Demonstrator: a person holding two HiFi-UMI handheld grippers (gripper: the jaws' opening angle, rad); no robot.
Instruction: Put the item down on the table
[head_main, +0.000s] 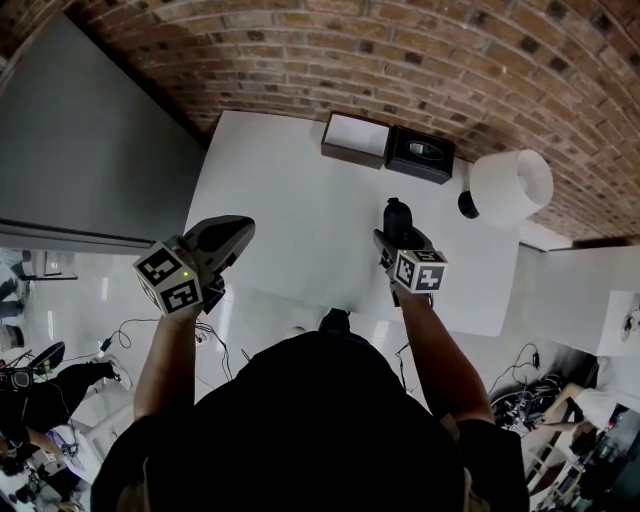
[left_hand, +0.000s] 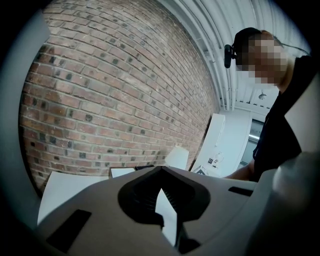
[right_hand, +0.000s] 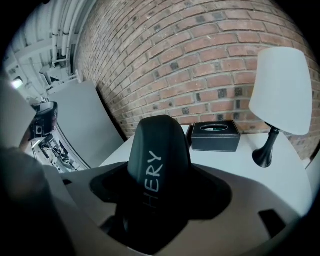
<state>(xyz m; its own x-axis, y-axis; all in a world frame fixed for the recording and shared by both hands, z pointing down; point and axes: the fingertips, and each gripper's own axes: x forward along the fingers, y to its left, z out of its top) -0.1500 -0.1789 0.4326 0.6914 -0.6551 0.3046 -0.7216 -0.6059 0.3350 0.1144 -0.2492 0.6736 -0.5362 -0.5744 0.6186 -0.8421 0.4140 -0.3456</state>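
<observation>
White table (head_main: 300, 190) fills head view, black item (right_hand: 159, 165) just a dark stub there. Right gripper view alone reveals white "HERY" lettering on it. Item clamped between right gripper (right_hand: 159, 200) jaws, projecting beyond fingertips over table. Left gripper (left_hand: 161, 170) jaws touching at tips, nothing between.

tissue box (head_main: 420, 154) at back of table (head_main: 290, 210), lamp (head_main: 510, 187) to its right

1. Left gripper (head_main: 238, 230) is hanging with its jaws meeting at the tips, nothing between them.
2. Right gripper (head_main: 398, 236) is clamping a black item (right_hand: 159, 165).
3. Left arm (head_main: 165, 355) and right arm (head_main: 440, 345) are reaching forward.
</observation>
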